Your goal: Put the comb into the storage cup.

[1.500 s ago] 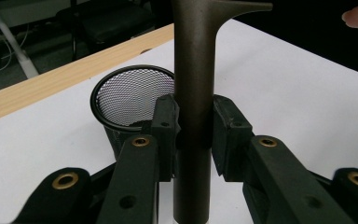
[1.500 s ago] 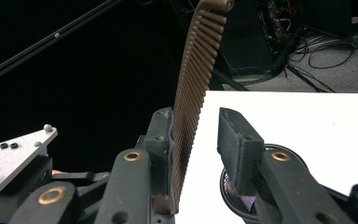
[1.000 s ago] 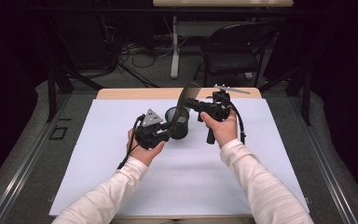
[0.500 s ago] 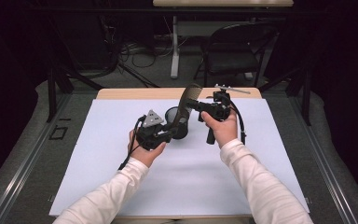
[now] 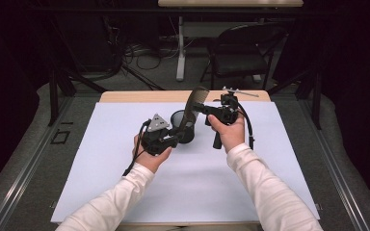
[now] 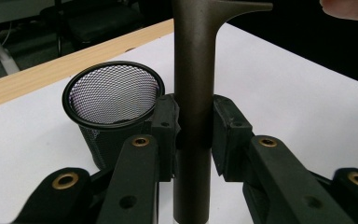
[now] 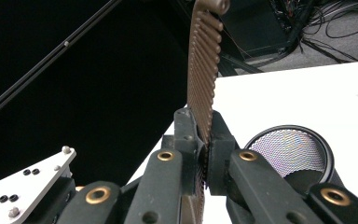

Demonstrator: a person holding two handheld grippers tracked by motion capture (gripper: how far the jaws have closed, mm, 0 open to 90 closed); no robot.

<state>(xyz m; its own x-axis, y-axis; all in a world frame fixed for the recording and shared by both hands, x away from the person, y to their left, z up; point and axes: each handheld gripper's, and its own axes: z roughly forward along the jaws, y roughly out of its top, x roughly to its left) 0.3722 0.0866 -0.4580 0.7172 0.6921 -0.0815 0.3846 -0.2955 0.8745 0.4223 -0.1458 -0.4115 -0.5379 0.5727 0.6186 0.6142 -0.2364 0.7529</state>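
Almost nothing has changed in the last second: the comb [image 5: 192, 103] stays held by both, the left gripper [image 6: 193, 135] clamped on its handle, the right gripper [image 7: 204, 144] on its teeth. It hangs just above the mesh cup [image 5: 182, 126], at 12 o'clock of the table [image 5: 101, 183]. I judge a handover.

The comb's [image 6: 193, 93] top and bottom run past the left gripper view's edges. The cup's [image 7: 291, 151] base (mesh, black-rimmed) hides behind the right gripper's [image 7: 204, 140] jaw.
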